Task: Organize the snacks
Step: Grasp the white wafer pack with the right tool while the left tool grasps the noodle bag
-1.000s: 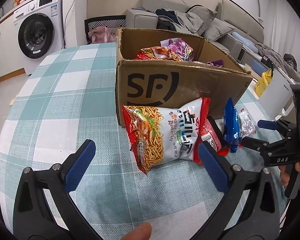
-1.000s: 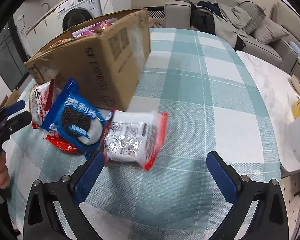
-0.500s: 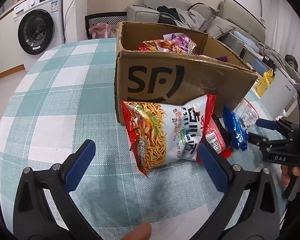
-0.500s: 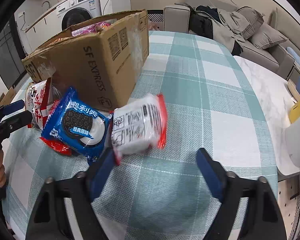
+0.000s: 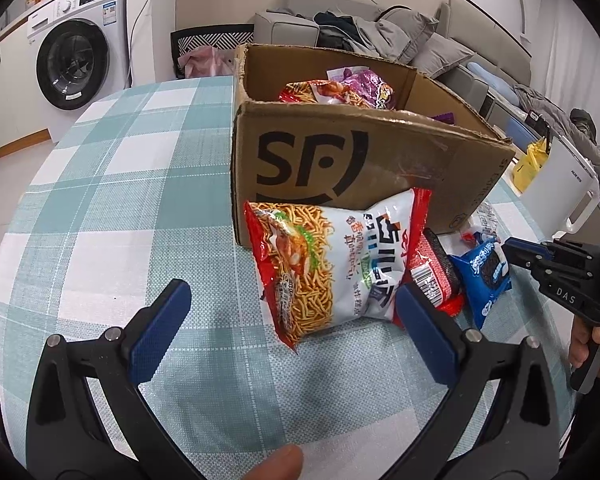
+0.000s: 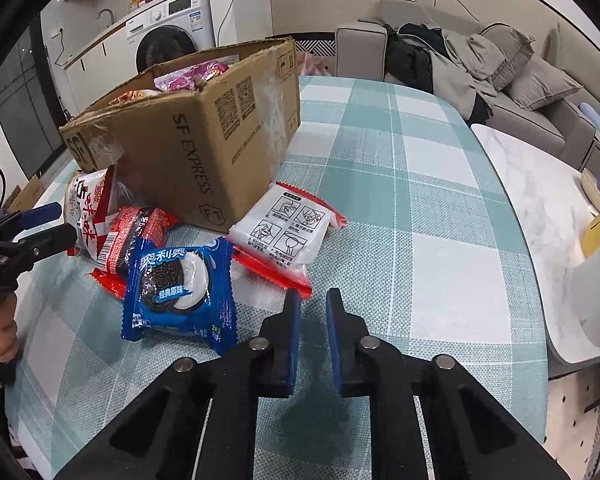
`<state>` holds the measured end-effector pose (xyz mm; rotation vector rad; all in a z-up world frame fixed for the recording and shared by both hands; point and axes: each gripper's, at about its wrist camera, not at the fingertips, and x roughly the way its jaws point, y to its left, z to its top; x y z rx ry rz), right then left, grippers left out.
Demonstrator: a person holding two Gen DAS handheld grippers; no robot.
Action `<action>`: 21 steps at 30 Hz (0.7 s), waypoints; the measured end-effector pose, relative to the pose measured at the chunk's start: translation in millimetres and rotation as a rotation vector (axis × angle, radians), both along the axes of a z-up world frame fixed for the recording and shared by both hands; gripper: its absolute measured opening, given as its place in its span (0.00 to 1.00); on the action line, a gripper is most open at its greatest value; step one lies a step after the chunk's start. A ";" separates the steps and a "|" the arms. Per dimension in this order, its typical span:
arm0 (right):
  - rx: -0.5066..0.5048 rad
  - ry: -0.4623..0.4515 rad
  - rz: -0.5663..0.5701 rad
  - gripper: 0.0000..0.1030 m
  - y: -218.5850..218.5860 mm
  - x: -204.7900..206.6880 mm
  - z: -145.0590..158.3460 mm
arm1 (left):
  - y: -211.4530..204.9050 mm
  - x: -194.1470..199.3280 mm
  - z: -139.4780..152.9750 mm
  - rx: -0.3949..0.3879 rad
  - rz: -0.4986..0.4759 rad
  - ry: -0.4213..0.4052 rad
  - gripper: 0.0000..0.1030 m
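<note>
Round table (image 5: 100, 184) under teal-and-white check cloth. Open cardboard box (image 5: 340, 168) stands on it, printed SF, with snack bags (image 5: 340, 90) inside. Noodle packet (image 5: 332, 264) leans against the box's front face. Just beside it, a red-wrapped packet (image 6: 132, 236), partly under the blue cookie packet (image 6: 180, 288), which lies flat. White packet with red edges (image 6: 288, 232) lies touching the box's near corner. Left gripper (image 5: 290, 320) spread wide, nothing between the jaws, just short of the noodle packet. Right gripper (image 6: 310, 300) clenched, nothing between the pads, just beside the white packet's corner.
</note>
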<state>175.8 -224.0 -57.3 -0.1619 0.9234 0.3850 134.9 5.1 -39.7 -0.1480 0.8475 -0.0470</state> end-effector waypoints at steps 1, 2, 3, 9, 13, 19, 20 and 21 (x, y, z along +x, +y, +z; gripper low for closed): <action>0.009 -0.002 0.001 0.10 -1.4 -0.2 1.3 | -0.1 -0.5 0.3 -0.001 0.000 -0.001 0.99; 0.015 -0.004 0.000 0.09 -2.7 -0.5 2.6 | -0.3 -0.9 1.1 -0.003 0.001 -0.002 0.99; 0.022 -0.006 0.000 0.08 -4.4 -1.2 4.2 | -0.5 -1.1 1.6 -0.005 0.000 -0.005 0.99; 0.041 -0.017 0.008 0.08 -10.5 -3.7 9.4 | -2.7 -1.9 2.8 -0.002 -0.007 -0.007 0.99; 0.083 -0.005 -0.011 0.28 -11.0 -0.5 10.0 | -2.6 -2.1 2.2 -0.001 -0.010 -0.006 0.99; 0.151 0.011 -0.023 0.64 5.5 14.1 14.7 | -0.6 -0.6 2.6 -0.012 -0.006 -0.007 0.99; 0.141 0.019 -0.030 0.64 9.9 19.4 13.4 | -0.4 -0.4 2.4 -0.013 -0.006 -0.006 0.99; 0.143 0.028 -0.038 0.64 12.9 25.0 11.9 | -0.3 -0.1 2.1 -0.012 -0.007 -0.006 0.99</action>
